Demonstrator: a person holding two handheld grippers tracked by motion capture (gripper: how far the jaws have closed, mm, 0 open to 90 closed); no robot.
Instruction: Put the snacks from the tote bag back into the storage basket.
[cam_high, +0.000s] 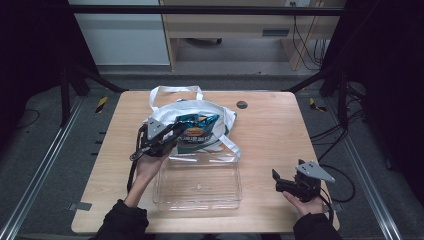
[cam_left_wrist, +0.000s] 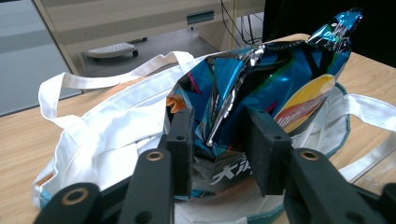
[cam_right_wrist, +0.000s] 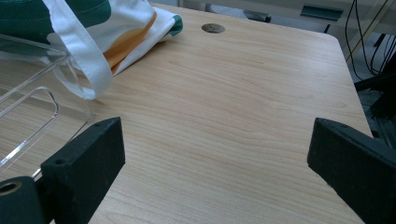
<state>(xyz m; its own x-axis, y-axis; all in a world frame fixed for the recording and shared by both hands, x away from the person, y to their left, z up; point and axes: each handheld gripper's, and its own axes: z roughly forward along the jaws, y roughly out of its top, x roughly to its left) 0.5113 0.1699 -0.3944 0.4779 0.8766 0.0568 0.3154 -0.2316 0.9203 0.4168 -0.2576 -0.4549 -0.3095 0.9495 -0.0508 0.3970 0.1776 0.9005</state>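
Left tool (cam_left_wrist: 219, 140) clamped on a crumpled blue snack bag (cam_left_wrist: 261, 88), held above the white tote bag (cam_left_wrist: 116, 126) — printed lettering legible in the left gripper view. Right tool (cam_right_wrist: 210, 172) wide open over bare worktop (cam_right_wrist: 233, 93), holding nothing. High view: clear tray (cam_high: 198, 185) just before the tote.

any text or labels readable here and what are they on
"大" in white on the lower part of the blue snack bag, which the left gripper pinches; the characters after it are cut off by its fingers.
Bag's front logo: too blurred to read.
White tote bag: no lettering visible.
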